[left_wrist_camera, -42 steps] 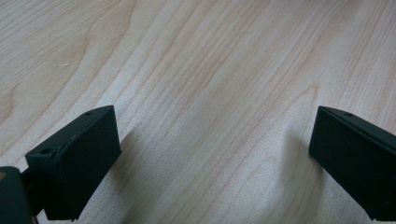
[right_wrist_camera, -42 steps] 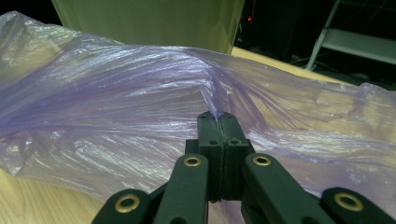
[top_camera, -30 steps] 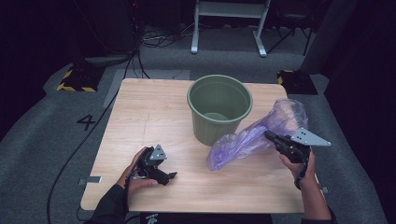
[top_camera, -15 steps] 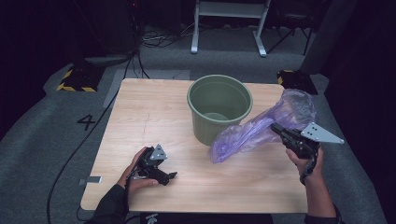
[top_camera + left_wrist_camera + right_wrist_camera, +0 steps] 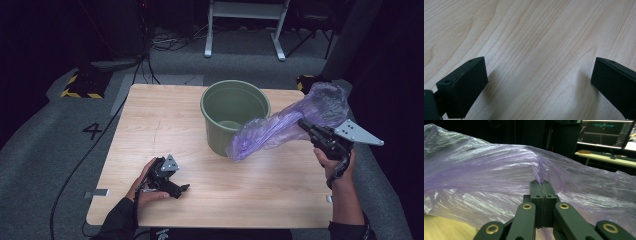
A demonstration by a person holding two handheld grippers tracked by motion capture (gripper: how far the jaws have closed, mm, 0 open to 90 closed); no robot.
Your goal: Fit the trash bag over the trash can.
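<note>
Fingers of the right gripper (image 5: 306, 125) pinch a thin purple plastic bag (image 5: 280, 127), holding it up beside the round green plastic bucket (image 5: 235, 117), probably to line it. The left gripper (image 5: 172, 187) rests on the pale wooden bench (image 5: 165, 125), fingers wide open around nothing. Grey carpet and dark room lie around.

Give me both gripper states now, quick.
Left gripper: jaws open, nothing between them, resting low on the table.
Right gripper: jaws shut on the purple bag, beside the bucket.
</note>
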